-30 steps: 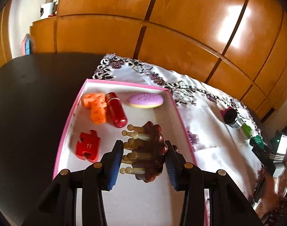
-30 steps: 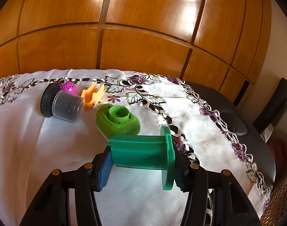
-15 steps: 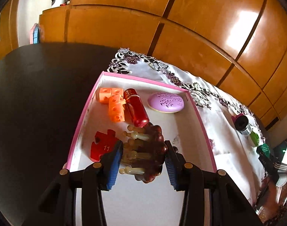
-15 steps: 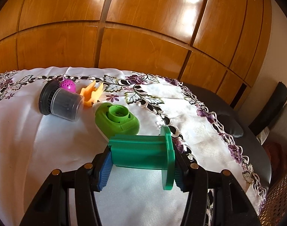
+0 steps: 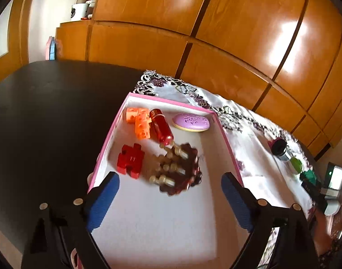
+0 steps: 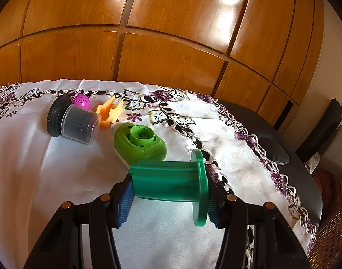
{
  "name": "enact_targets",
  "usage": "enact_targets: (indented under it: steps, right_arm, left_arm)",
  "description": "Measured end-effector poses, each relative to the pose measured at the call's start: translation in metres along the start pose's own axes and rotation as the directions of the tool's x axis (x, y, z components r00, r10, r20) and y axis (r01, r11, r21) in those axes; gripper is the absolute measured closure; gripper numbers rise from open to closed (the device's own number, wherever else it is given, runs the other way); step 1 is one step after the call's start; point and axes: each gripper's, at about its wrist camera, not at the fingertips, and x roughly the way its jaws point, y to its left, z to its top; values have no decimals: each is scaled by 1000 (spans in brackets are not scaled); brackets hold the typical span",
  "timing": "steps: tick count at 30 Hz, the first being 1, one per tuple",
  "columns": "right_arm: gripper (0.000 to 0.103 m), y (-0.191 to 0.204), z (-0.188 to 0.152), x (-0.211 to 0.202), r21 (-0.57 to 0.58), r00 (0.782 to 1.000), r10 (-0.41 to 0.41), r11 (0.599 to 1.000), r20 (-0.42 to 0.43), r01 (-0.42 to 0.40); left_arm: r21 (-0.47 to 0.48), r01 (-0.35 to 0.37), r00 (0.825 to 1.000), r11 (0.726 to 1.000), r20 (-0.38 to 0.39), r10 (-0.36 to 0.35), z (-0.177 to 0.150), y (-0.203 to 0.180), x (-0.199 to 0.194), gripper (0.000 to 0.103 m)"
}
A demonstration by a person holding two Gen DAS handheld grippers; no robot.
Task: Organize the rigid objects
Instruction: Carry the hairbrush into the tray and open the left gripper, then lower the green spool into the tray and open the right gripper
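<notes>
The left gripper (image 5: pixel 169 192) is being opened over the pink-rimmed tray (image 5: pixel 227 143), its blue pads (image 5: pixel 103 201) being spread wide with nothing pressed between them. The dark brown scalloped holder (image 5: pixel 186 170) with its pale pegs is being left lying on the white tray floor, ahead of the pads and clear of both. Around it in the tray are being kept a red puzzle piece (image 5: pixel 130 161) just beside it, orange cubes (image 5: pixel 139 123), a red bottle (image 5: pixel 162 129) and a purple oval case (image 5: pixel 191 122) near the far wall.

The green spool (image 6: pixel 171 180) is being pinched endwise by the right gripper (image 6: pixel 168 198), one pad on its narrow end and the other on its round flange, above the embroidered white cloth (image 6: pixel 36 168). On that cloth a light green part (image 6: pixel 139 143) is being shown just past the spool, with a black capped jar (image 6: pixel 72 121) on its side, a magenta ball (image 6: pixel 81 101) and an orange clip (image 6: pixel 109 112) farther back
</notes>
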Motion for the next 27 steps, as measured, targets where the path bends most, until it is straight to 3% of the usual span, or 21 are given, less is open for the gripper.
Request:
enact_targets:
  steps: [8,14,19,23,27]
  right_arm:
    - [48,12,5,-12,-38,995,103,994,-18,-103]
    - [48,41,19,-54,36,953,303,952,19,-304]
    - [48,102,35,-89,-16,889,458,889,28,-458]
    - [48,161,51,-114,-109,816,578,812,18,-573]
    - [48,207,63,-123,-158,763,646,751,-28,-641]
  left_arm:
    - [46,-40,999,998,3,40,-9,1,-14,7]
    - [36,-38,999,999,-5,38,-13,5,-15,6]
    - [68,-40,999,997,4,40,-16,-1,-20,6]
    - [74,-35,999,997,22,33,-16,1,-29,6]
    - [64,-32,999,997,41,29,-14,8,-38,5]
